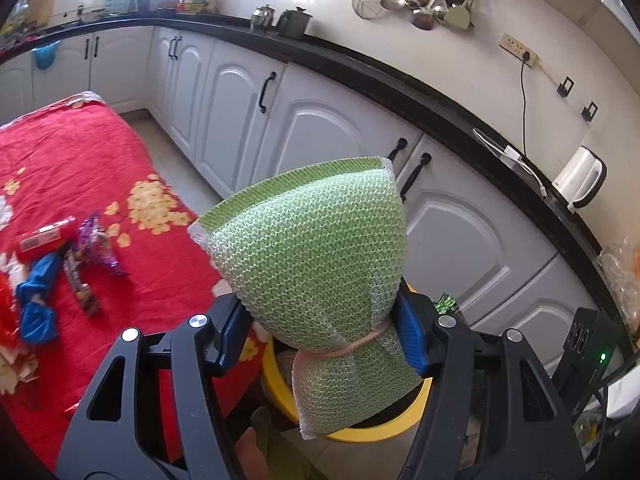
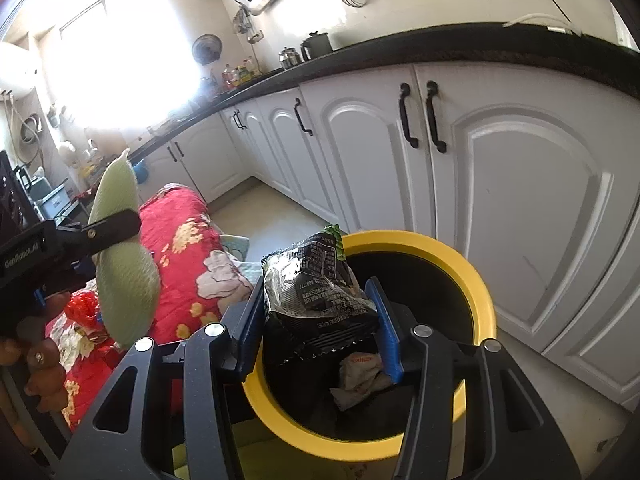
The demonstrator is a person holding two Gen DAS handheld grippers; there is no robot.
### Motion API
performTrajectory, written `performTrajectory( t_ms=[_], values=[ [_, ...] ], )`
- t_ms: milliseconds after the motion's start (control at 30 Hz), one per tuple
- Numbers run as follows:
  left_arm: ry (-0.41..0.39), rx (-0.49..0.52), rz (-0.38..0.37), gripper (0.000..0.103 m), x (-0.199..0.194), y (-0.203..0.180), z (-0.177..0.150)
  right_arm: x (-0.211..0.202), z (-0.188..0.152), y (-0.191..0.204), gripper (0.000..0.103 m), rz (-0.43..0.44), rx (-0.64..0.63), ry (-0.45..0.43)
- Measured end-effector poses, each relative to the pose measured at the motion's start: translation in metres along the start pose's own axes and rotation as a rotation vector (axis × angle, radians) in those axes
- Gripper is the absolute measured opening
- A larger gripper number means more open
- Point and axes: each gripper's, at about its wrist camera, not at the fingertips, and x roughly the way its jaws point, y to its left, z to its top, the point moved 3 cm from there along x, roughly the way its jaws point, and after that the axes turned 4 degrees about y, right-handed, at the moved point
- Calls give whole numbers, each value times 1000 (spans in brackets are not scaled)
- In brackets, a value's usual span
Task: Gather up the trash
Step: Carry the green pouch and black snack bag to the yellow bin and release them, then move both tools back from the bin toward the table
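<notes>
Gripping a knitted green mesh scrubber [image 1: 316, 264] above a round yellow-rimmed bin [image 1: 360, 434].

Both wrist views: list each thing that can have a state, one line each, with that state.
Left gripper: shut on the green mesh sponge, held above the bin.
Right gripper: shut on the black snack wrapper, over the bin's mouth.
Yellow-rimmed bin: open, no lid, crumpled paper inside.
Cabinet doors: closed.
Wrappers on the red cloth: not yet collected.
</notes>
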Motion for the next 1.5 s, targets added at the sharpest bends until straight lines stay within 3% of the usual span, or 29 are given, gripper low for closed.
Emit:
performTrajectory(
  t_ms=[633, 700, 767, 800, 900, 1100, 1500],
  values=[
    [87, 31, -37, 57, 61, -30, 1, 31, -30, -32, 48, -24, 52, 113],
    [101, 32, -42, 58, 66, -31, 0, 34, -31, -34, 51, -26, 60, 122],
    [103, 30, -43, 61, 68, -31, 0, 35, -33, -38, 61, -39, 71, 125],
    [103, 29, -44, 64, 68, -31, 0, 34, -33, -39, 67, -45, 77, 122],
    [102, 14, -41, 78, 67, -27, 0, 33, -34, -44, 71, -57, 89, 123],
    [95, -10, -26, 92, 58, -16, 1, 28, -33, -50, 77, -79, 115, 105],
    [41, -30, 31, 92, 23, 10, -3, 7, -17, -32, 82, -77, 93, 14]
  ],
)
